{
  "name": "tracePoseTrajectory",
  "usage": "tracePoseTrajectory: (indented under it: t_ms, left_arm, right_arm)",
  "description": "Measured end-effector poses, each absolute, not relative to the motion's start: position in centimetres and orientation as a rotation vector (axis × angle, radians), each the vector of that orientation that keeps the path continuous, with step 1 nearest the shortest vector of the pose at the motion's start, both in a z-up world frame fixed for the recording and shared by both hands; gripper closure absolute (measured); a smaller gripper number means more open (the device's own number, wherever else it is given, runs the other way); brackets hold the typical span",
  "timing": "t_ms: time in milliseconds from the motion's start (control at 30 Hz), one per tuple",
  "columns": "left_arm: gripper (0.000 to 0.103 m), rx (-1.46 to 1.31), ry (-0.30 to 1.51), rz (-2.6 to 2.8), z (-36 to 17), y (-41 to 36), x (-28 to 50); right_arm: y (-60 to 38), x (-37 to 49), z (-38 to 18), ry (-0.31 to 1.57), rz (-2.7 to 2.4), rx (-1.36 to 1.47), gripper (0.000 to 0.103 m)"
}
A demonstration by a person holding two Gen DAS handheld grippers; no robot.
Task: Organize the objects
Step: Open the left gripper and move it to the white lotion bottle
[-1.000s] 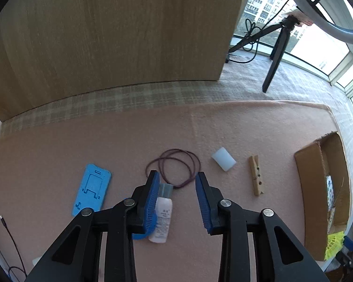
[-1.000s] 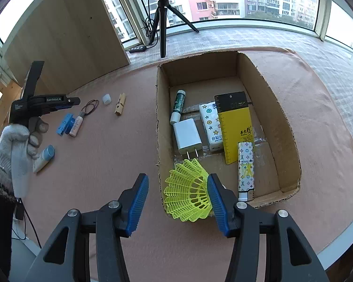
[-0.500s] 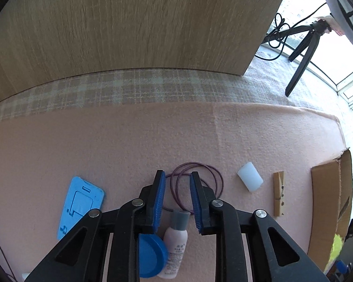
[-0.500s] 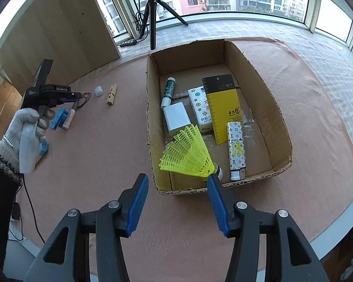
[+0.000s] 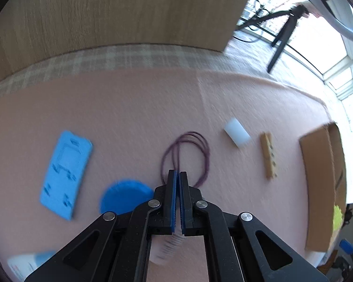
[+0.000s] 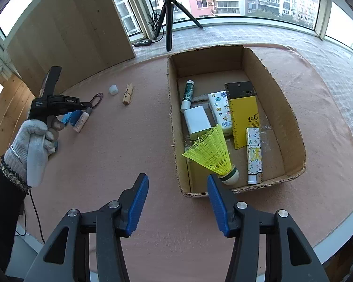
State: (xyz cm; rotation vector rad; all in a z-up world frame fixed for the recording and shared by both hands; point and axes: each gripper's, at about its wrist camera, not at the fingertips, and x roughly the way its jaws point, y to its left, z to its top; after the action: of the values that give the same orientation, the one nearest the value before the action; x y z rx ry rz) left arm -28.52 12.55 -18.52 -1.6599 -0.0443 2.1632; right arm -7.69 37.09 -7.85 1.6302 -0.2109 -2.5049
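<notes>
On the pink mat, in the left wrist view, the left gripper [image 5: 178, 176] has its jaws pressed almost together; a blurred white bottle [image 5: 167, 246] shows under them, but whether they pinch it I cannot tell. Just ahead lies the purple band [image 5: 188, 157]. A blue disc [image 5: 122, 196] and a blue card [image 5: 66, 174] lie to the left, a white cap [image 5: 237, 135] and a peg [image 5: 268, 156] to the right, with bare mat between them.

In the right wrist view, the right gripper [image 6: 177, 202] hangs with jaws spread wide and holding nothing, just before the near edge of the box [image 6: 291, 127]. The shuttlecock [image 6: 211, 155] lies inside, near that edge. Wide bare mat separates the box from the left-side things.
</notes>
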Motion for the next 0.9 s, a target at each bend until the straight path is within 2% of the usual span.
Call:
tracePoseTrajectory:
  t_ms: [567,700,733,800,867,900]
  left_arm:
    - [0.102,-1.587,-0.055,1.981,-18.8,17.7,-15.4]
    - [0.101,-1.572,0.030,1.984,-18.2,17.7,-14.2]
    - [0.098,-1.578,0.030,1.984,-18.0,17.6,-14.1]
    - [0.072,-1.579,0.019,2.001,-17.2,16.9,-14.0]
    - [0.064,-1.552,-0.010,2.030,-16.0,15.8,-13.9]
    - [0.063,-1.542,-0.044,2.051,-15.5,14.9,-13.9]
  right_arm:
    - [34.4,-7.3,-8.9,-0.203,-2.412,1.609,0.055]
    - [33.8,-7.3,-9.1,-0.193,-2.389,1.606,0.055]
    - [33.6,-7.4,-9.1,-0.186,-2.386,1.602,0.055]
    - [33.2,-7.5,-9.1,-0.179,-2.385,1.595,0.055]
    - [32.8,-7.7,-9.2,-0.174,-2.379,1.590,0.055]
    - [32.5,-7.9,-9.3,-0.172,-2.375,1.588,0.055]
